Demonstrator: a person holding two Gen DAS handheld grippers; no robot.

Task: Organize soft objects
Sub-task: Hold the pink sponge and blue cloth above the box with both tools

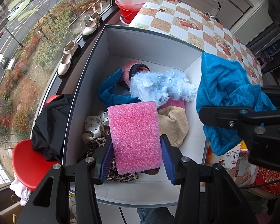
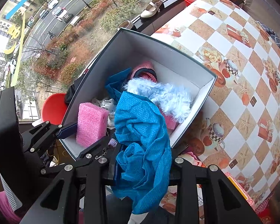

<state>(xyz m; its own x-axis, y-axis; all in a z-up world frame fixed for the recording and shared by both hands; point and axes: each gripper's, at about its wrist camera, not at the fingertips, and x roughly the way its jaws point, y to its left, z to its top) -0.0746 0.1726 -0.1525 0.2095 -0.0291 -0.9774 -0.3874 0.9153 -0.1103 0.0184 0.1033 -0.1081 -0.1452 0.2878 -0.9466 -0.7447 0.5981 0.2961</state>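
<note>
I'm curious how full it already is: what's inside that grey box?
The grey box holds a fluffy pale blue piece, a teal cloth, a beige cloth, a polka-dot fabric and leopard-print fabric. The pink foam block covers whatever lies beneath.

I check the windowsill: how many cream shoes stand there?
2. Far shoe near the red basins; near shoe beside the box. More may be hidden behind the box.
</note>
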